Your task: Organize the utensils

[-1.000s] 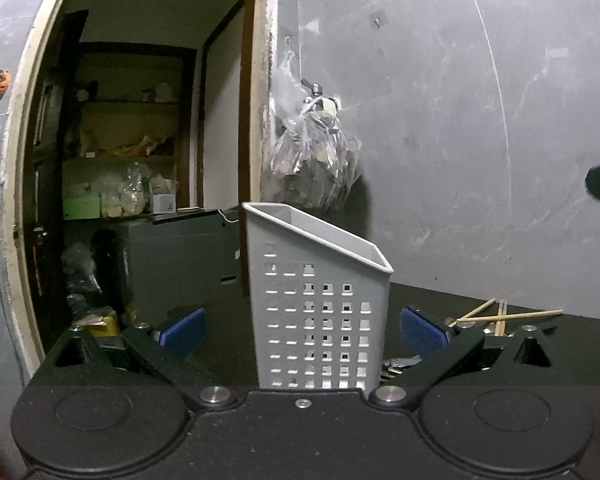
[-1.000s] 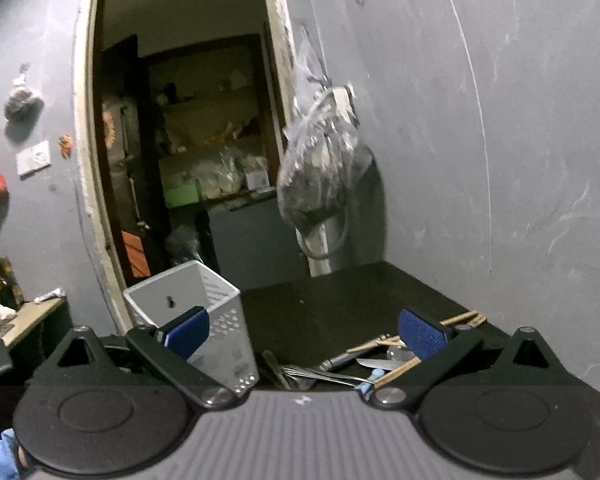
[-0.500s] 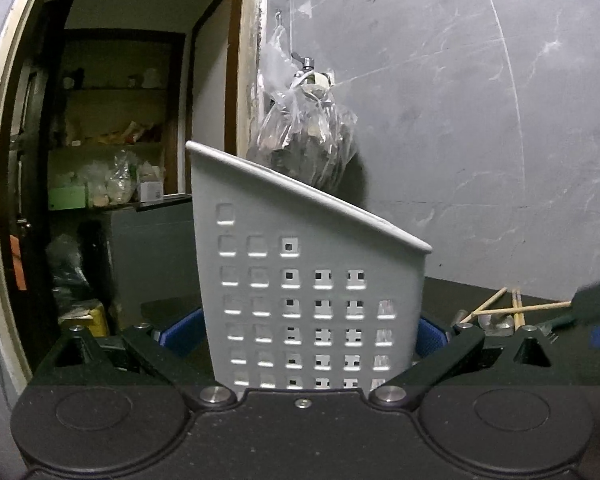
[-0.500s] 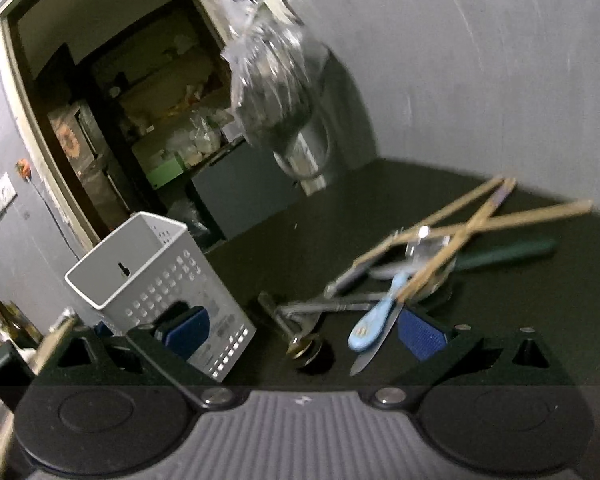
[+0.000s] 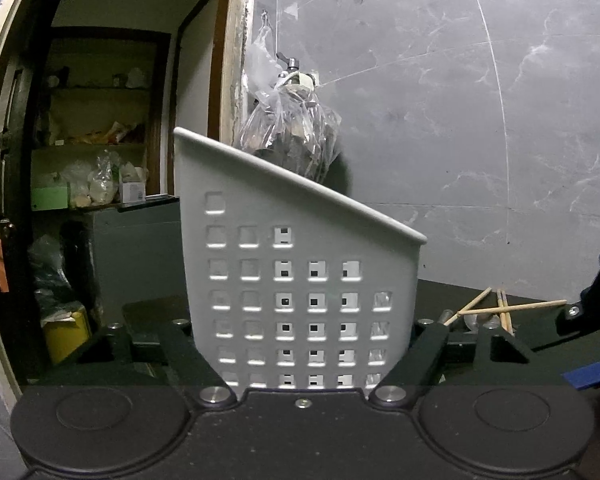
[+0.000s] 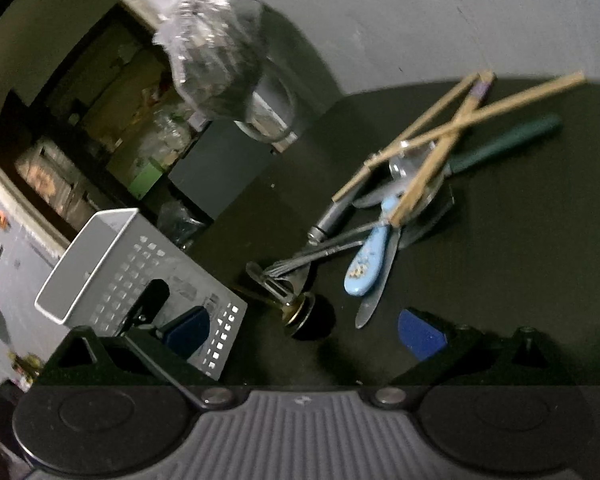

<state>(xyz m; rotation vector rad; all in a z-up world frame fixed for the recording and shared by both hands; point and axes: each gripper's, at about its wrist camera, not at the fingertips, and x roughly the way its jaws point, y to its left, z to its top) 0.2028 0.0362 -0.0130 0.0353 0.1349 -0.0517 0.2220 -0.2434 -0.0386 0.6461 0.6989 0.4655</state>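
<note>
Utensils [image 6: 396, 216] lie heaped on the desk [image 6: 520, 280], none sorted yet. My left tongs [image 5: 300, 344] have just closed and pinch the caddy [image 5: 296, 264], empty as far as I see. My right tongs [image 6: 304, 332] hang spread, pile at one o'clock.

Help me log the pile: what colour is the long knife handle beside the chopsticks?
Dark green knife handle, clearest in the right wrist view.
</note>
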